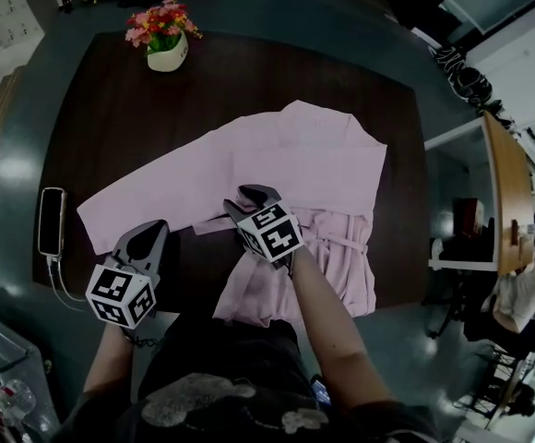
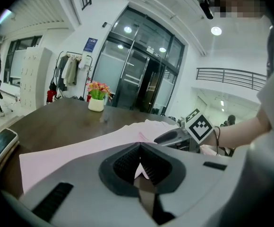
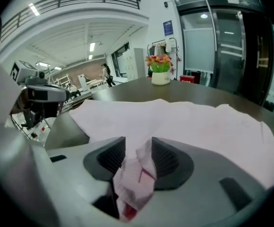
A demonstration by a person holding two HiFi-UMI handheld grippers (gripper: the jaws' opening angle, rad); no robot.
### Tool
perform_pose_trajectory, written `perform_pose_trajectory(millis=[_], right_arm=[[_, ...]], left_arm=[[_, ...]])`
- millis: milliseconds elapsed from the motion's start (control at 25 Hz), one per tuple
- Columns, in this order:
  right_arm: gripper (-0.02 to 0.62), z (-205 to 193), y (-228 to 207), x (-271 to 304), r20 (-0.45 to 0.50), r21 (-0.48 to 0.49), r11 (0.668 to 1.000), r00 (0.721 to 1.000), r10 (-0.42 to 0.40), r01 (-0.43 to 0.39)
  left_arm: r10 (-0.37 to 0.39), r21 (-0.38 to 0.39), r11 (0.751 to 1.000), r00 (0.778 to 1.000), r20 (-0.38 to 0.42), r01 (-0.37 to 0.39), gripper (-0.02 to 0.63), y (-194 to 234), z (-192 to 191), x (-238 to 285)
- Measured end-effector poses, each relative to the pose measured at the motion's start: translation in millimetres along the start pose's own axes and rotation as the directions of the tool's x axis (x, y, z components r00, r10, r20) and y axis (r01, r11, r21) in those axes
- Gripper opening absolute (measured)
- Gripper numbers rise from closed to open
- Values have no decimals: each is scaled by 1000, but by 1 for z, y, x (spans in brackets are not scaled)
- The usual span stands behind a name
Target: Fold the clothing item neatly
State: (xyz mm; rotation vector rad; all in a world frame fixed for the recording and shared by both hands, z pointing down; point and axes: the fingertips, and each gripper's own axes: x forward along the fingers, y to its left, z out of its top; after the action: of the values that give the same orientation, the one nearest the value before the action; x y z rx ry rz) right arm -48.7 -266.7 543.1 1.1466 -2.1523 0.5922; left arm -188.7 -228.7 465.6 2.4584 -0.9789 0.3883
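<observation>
On the dark table [image 1: 111,109], well to the near side of the flower pot [image 1: 167,55], a pink garment [image 1: 314,173] is spread out, one sleeve stretched toward the pot's side. The right gripper [image 1: 254,197] is held over the garment's middle, farther from the pot, with its jaws apart; a crumpled bunch of pink cloth is seen loose between them. The left gripper [image 1: 157,229] is kept at the sleeve's near edge, jaws pressed together; whether cloth is pinched cannot be told.

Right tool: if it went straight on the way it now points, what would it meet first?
The pink garment. The right tool points down at it with jaws apart, and a bunch of that cloth already stands between them, so it would likely press into it at once.
</observation>
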Motion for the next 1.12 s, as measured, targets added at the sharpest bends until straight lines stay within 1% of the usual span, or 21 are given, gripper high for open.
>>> perform_pose_trajectory(millis=[80,240,320,400,520,640,800,880,920,960,1000,1040,1120], right_arm=[[160,4,6,-7,34,12,1000,999,14,-14],[160,16,13,-44,156,52,998,987,-27,20],[160,19,23,-71,211,52,998,977,-41,30],[160,23,37,-99,271,55,998,961,-47,33],[160,26,62,-133,342,49,999,939,-38,23],[159,25,91,-148,375,34,999,927,11,-26],[160,22,139,-144,377,7,995,922,86,-95],[158,24,158,-136,369,1,995,925,89,-96],[143,27,165,-130,366,-1,997,928,70,-75],[89,31,172,-123,363,-6,999,931,45,-46],[7,35,180,-114,359,-14,1000,933,24,-20],[-6,39,190,-104,353,-24,1000,935,15,-8],[-6,50,210,-78,339,-30,999,940,22,-13]], left_arm=[[18,-7,1000,1000,11,-18,11,-1,-1,-5],[59,-46,997,997,51,-57,10,-9,-3,-21],[88,-58,995,994,67,-84,10,-19,-4,-35],[115,-54,992,991,75,-111,11,-32,-6,-51],[149,-47,988,986,72,-146,11,-50,-17,-74],[182,-69,982,981,67,-178,10,-58,-30,-90],[216,-87,974,974,74,-209,11,-55,-43,-112],[234,-89,970,969,80,-227,11,-45,-46,-121],[240,-90,968,967,83,-233,11,-38,-46,-126],[244,-92,967,966,88,-237,10,-30,-45,-131],[246,-94,967,965,94,-238,9,-21,-44,-136],[247,-97,967,964,99,-237,10,-12,-43,-142],[243,-106,967,964,105,-232,9,13,-41,-152]])
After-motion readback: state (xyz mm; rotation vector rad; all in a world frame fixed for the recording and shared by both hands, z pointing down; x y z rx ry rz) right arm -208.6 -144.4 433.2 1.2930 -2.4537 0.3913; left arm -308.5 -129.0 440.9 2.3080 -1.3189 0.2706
